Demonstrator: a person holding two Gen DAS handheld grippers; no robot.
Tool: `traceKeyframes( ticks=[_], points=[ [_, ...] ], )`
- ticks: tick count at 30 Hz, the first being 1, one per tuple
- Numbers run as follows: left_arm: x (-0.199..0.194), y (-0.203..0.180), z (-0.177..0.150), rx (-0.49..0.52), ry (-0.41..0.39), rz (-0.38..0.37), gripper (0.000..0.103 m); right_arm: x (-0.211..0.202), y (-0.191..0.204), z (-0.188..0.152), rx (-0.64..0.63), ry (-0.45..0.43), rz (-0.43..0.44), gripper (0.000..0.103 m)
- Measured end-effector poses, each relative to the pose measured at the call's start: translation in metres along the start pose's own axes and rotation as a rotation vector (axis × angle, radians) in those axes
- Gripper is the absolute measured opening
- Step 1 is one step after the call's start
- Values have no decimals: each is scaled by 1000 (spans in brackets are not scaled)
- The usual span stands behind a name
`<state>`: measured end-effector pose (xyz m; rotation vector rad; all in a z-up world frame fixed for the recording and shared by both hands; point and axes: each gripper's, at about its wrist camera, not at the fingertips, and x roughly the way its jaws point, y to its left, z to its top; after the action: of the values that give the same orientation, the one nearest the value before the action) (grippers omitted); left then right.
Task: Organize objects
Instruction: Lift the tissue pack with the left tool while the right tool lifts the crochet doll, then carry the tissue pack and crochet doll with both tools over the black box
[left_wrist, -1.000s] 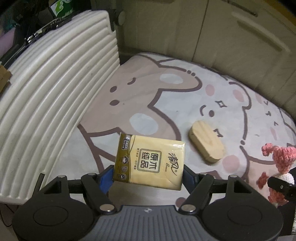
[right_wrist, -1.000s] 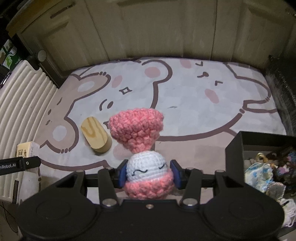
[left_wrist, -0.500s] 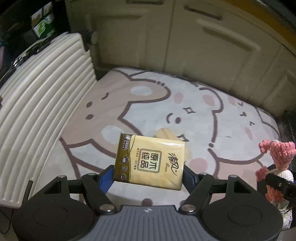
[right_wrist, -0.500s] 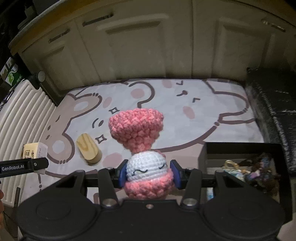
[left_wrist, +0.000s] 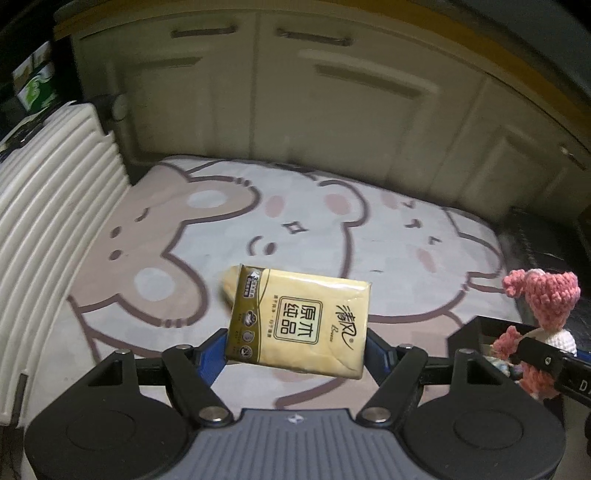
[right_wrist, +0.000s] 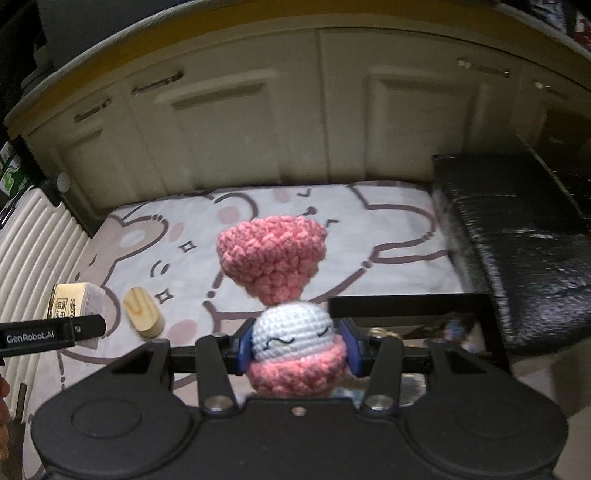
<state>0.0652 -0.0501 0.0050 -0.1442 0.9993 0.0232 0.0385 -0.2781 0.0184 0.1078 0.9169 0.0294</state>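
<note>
left wrist: the left gripper (left_wrist: 295, 345) is clamped on the tissue pack (left_wrist: 299, 319), which has risen higher off the mat (left_wrist: 388, 236) over the last second; the wood block (left_wrist: 228, 286) now peeks out behind it.

right wrist: the right gripper (right_wrist: 297, 350) pinches the crochet doll (right_wrist: 286, 306), lifted and now just before the black box (right_wrist: 406, 304), likely the drop spot for both.

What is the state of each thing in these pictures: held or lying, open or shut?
Left gripper: shut on the yellow tissue pack.
Yellow tissue pack: held above the mat, sealed.
Right gripper: shut on the crochet doll.
Pink and white crochet doll: held, upright.
Oval wooden block: lying on the bear-print mat.
Black box: open, with small items inside.
</note>
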Motion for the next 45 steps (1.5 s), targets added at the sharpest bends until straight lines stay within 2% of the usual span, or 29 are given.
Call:
traceKeyframes(
  ticks=[13, 24, 31, 37, 45],
  points=[
    [-10, -72, -12, 113, -16, -126, 75, -27, -70, -9, 94, -44, -90, 49],
    [-12, -128, -26, 225, -1, -254, 75, -21, -118, -25, 166, -18, -153, 49],
    [-4, -149, -33, 301, 15, -307, 75, -1, -130, -36, 157, 34, -157, 49],
    [3, -164, -41, 405, 22, -335, 75, 20, -133, -45, 128, 96, -164, 49],
    [14, -174, -51, 530, 37, -363, 75, 32, -131, -45, 110, 117, -126, 49]
  ],
)
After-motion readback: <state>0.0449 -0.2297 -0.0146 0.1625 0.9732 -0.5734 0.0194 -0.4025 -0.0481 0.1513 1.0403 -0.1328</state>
